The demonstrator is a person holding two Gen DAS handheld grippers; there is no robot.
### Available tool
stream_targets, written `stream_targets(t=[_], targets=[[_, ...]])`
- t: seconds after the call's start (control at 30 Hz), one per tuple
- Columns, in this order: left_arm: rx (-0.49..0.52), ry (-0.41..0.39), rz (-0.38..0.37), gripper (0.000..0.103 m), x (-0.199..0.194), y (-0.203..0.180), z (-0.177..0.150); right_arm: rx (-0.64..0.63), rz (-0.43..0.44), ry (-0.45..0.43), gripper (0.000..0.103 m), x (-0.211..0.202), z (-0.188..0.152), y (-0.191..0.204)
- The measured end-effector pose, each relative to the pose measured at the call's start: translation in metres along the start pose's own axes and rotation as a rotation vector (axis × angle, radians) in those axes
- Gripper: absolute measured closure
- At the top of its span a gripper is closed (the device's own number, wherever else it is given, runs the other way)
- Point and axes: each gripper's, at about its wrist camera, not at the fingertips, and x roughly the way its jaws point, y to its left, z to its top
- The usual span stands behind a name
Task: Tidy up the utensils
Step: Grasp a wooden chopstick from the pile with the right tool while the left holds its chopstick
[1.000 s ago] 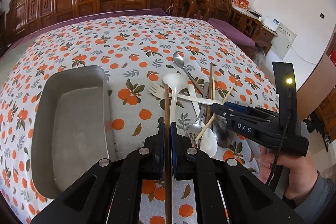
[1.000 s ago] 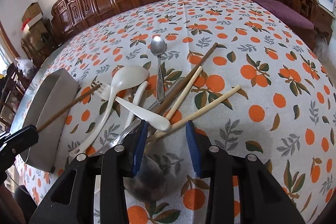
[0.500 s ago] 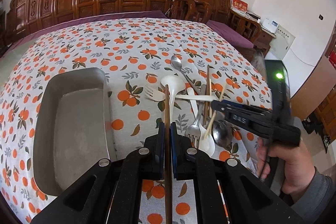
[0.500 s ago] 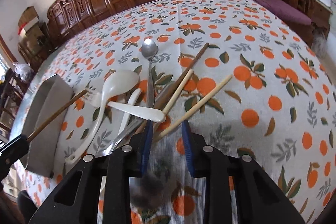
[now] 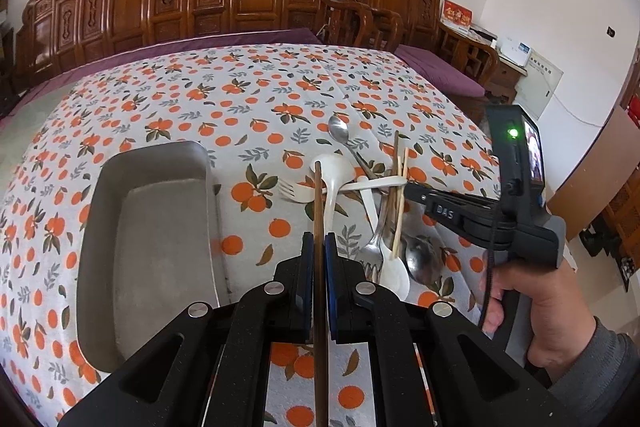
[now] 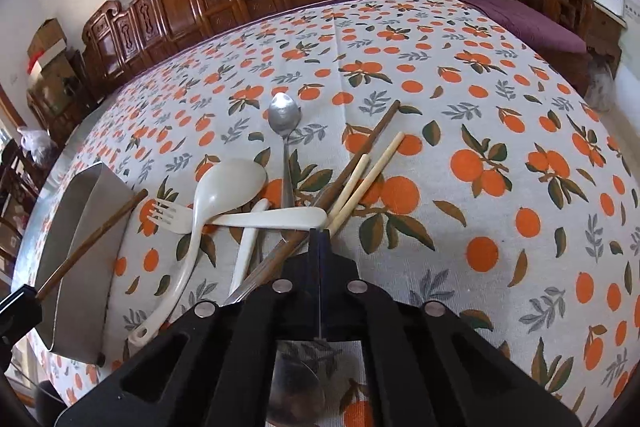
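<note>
On the orange-print tablecloth (image 5: pixel 248 99) sits a metal tray (image 5: pixel 148 227), a shallow rectangular pan, and its floor shows bare in both views. Over the cloth just beside the tray's right rim, the left gripper (image 5: pixel 316 247) is clamped on a dark brown chopstick (image 5: pixel 319 211), which runs straight out between the blue pads toward the utensil pile. In the right wrist view the same stick slants across the tray's near corner, its tip over the cloth beside the fork's tines.

Right of the tray lies the heap of utensils. A white ladle (image 6: pixel 224 187) rests with its bowl up, a white plastic fork (image 6: pixel 176 217) crossing its handle, and a white spoon handle (image 6: pixel 248 247) lies under both. A steel spoon (image 6: pixel 284 115) points away from the pile, a second brown chopstick (image 6: pixel 372 131) lies diagonal, and two pale chopsticks (image 6: pixel 380 159) lie side by side over it. A steel fork (image 5: pixel 374 247) and a large steel spoon (image 5: pixel 420 259) lie at the near end.

The right gripper (image 6: pixel 320 239), held in a person's hand (image 5: pixel 548 307), has just been closing and its jaws now stand together at the near ends of the pale chopsticks; whether a stick is pinched between them is hard to tell, since the fingers hide the contact.
</note>
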Motion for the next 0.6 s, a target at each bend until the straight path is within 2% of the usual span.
stream_targets(t=[0.3,0.33,0.47,0.5,0.6], targets=[[-0.002,-0.013,0.005,0.099,-0.005,0.003,-0.001,0.044,0.051,-0.024,0.102,-0.012,-0.001,-0.009],[-0.004,-0.016,0.006,0.099,-0.006,0.003,-0.001,0.045,0.056,-0.023,0.098,-0.013,-0.001,-0.009],[-0.027,-0.02,-0.001,0.099,-0.007,0.008,-0.004,0.026,0.07,-0.012,0.096,-0.016,-0.007,0.002],[-0.035,-0.021,-0.003,0.099,-0.007,0.009,-0.005,0.017,0.072,-0.007,0.095,-0.016,-0.01,0.006],[-0.043,-0.025,-0.009,0.099,-0.01,0.012,-0.006,0.0,0.075,0.011,0.078,-0.016,-0.02,0.018]])
